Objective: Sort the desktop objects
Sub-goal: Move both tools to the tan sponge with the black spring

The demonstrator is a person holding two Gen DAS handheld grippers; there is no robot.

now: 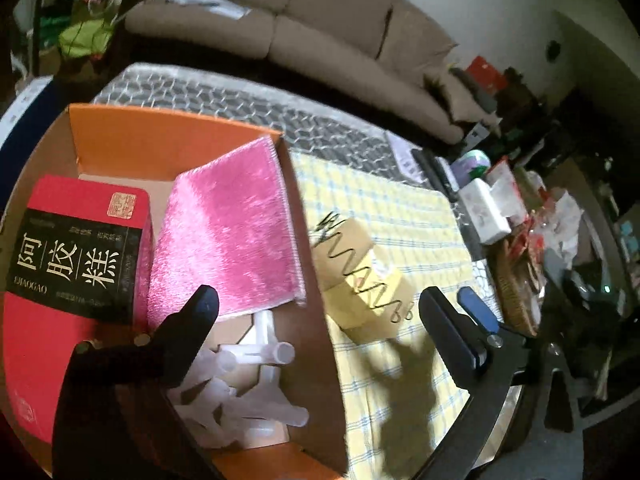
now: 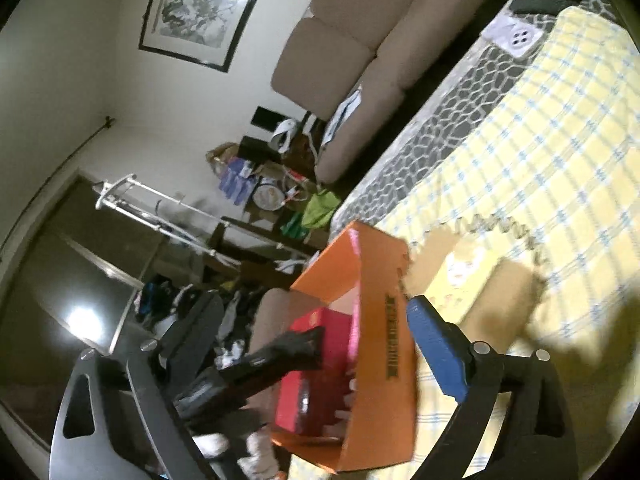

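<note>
Orange box [image 1: 168, 136] at the table's left edge holding pink cloth [image 1: 232, 232], red carton [image 1: 76, 248] and white connectors [image 1: 256, 360], left gripper [image 1: 316, 312] spread wide and empty over its right wall, right gripper [image 2: 316, 320] equally wide and empty, yellow checked cloth [image 1: 400, 208] open beyond the cardboard packet [image 1: 360, 280].

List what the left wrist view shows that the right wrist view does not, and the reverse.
Left wrist only: white plastic connectors at the bottom of the orange box, the whole pink cloth, the black label on the red box.
Right wrist only: a framed picture and the left gripper reaching over the orange box.
Both: orange box, red box, tan sofa, yellow checked cloth, cardboard box.
</note>
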